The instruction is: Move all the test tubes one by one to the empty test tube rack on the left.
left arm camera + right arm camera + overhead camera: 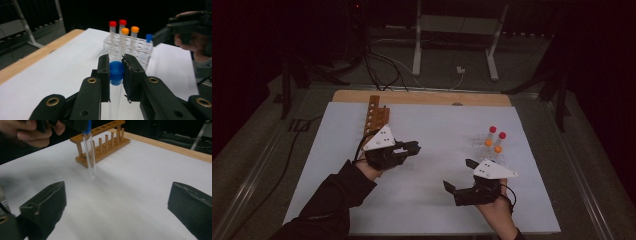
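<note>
Left gripper (116, 67) clamps a clear test tube w/ blue cap (116, 72) just under the cap; tube body hangs down betw. the jaws, above the white table sheet (62, 65). Straight ahead, beyond the jaw tips: clear plastic rack (132, 47) w/ upright tubes: 2 red caps (113, 23), 2 orange caps (135, 29), 1 blue cap (149, 37) at its right end. Upper right, farther off: other gripper (162, 35) held in a hand (192, 42), near the rack's right end. Wood table edge (37, 57) runs along the left.
</note>
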The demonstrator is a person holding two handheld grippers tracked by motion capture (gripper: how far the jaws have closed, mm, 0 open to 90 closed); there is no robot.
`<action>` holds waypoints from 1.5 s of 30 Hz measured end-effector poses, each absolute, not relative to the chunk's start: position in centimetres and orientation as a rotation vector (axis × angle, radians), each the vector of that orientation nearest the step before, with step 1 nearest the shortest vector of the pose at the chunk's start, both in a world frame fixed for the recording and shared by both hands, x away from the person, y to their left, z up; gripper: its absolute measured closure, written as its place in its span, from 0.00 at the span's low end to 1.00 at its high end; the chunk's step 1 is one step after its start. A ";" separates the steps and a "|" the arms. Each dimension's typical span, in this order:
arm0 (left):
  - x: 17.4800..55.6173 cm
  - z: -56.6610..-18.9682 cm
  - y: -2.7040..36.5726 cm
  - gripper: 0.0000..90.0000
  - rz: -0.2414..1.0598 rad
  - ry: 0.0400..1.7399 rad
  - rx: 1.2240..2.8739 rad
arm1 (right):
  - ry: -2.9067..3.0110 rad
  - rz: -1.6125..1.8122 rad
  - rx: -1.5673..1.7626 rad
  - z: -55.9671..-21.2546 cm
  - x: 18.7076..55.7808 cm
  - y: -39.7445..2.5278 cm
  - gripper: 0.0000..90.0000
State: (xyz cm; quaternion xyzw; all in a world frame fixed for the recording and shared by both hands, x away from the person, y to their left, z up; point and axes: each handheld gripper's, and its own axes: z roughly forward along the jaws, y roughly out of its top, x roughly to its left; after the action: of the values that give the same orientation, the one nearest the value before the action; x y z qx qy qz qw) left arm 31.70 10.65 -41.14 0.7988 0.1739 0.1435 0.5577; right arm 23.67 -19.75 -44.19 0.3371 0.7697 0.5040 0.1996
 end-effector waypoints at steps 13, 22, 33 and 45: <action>35.6 -38.6 14.3 0.87 0.453 0.523 1.860 | 2.150 1.440 0.910 -44.1 23.5 -19.8 0.00; 37.9 -38.2 15.7 0.87 0.497 0.592 1.841 | 2.145 1.455 0.899 -44.1 23.4 -19.7 0.00; 41.3 -37.2 17.6 0.87 0.577 0.691 1.810 | 2.156 1.442 0.895 -44.3 23.3 -19.6 0.00; 45.9 -37.1 19.5 0.87 0.651 0.805 1.741 | 2.152 1.451 0.902 -44.3 23.3 -19.8 0.00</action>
State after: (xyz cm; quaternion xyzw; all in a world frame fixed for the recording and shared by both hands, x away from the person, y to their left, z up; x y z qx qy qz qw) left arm 45.86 19.49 -37.06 0.7290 0.3373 0.2725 0.5296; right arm 23.30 -19.83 -44.26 0.3220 0.7681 0.5178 0.1956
